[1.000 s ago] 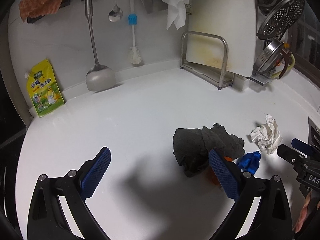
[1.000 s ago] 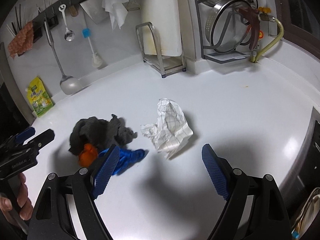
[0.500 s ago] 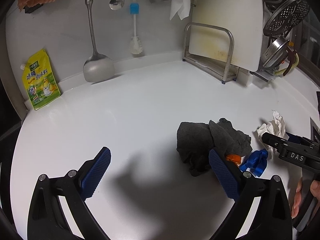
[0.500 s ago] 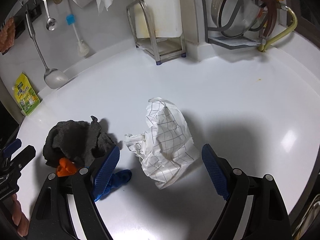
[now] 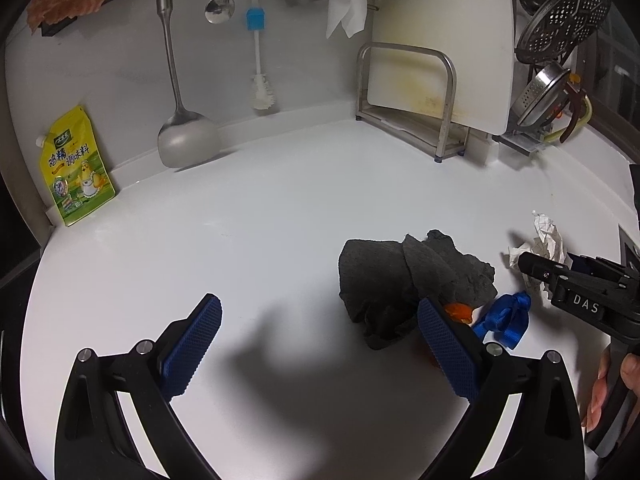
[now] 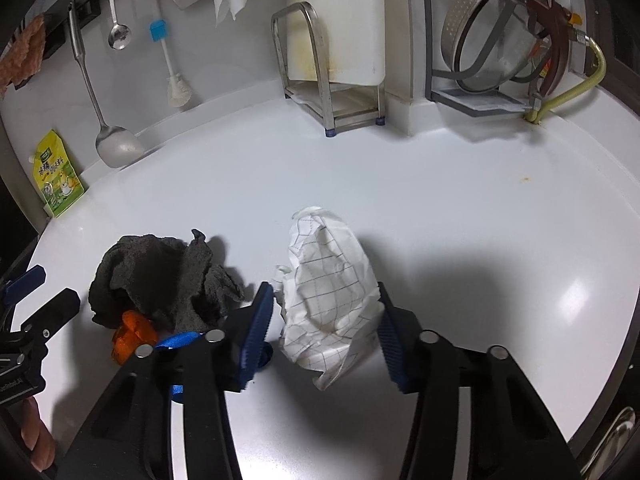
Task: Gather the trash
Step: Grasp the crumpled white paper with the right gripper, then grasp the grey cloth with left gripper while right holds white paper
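orange scrap [image 6: 134, 334]: half under grey cloth [image 6: 160, 276] | blue piece [image 5: 505, 319]: partly behind left jaws

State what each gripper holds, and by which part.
Left gripper: nothing. Right gripper: jaws closing around the crumpled paper at its near, lower end.

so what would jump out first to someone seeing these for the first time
The crumpled grid-lined paper in the middle of the white counter, with the right claw closing around it, its blue pads at either side. Just to its left lies a dark grey rag heaped over an orange scrap and a blue plastic piece. Far back left, a bright yellow seasoning pouch leans on the wall.
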A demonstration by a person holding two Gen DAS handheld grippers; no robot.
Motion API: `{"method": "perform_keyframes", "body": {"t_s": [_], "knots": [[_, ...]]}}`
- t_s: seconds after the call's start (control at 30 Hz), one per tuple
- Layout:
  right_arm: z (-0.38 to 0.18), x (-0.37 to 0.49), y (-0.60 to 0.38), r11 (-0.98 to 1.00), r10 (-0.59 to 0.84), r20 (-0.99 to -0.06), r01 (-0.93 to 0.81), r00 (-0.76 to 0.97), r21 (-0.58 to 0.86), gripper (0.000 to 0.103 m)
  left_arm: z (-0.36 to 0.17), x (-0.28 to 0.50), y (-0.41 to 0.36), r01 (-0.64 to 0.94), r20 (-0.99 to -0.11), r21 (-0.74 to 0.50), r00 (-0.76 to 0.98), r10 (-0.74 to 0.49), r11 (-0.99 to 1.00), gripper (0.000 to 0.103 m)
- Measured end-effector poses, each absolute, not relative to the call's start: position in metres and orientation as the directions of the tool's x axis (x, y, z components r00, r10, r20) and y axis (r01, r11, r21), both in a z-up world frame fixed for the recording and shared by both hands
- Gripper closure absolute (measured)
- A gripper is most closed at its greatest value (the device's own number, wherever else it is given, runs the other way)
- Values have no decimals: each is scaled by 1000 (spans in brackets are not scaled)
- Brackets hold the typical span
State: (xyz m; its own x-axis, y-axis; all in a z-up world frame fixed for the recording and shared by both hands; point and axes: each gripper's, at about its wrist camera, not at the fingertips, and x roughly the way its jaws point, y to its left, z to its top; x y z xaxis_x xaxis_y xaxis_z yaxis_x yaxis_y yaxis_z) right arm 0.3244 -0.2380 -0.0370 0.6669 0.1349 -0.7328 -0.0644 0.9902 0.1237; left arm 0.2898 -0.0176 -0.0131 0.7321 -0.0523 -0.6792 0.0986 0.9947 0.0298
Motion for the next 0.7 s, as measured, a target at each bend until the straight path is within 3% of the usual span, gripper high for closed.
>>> {"method": "perform_keyframes", "body": {"t_s": [0.17, 0.7], "knots": [[-33, 321, -237, 989, 143, -720, -75, 679, 126, 62, -13, 290, -20, 98, -680, 26, 731, -54, 995, 6], [-18, 311, -253, 984, 153, -658, -50, 737, 173, 63, -10, 299, -44, 105, -683, 9, 727, -70, 994, 6]]}}
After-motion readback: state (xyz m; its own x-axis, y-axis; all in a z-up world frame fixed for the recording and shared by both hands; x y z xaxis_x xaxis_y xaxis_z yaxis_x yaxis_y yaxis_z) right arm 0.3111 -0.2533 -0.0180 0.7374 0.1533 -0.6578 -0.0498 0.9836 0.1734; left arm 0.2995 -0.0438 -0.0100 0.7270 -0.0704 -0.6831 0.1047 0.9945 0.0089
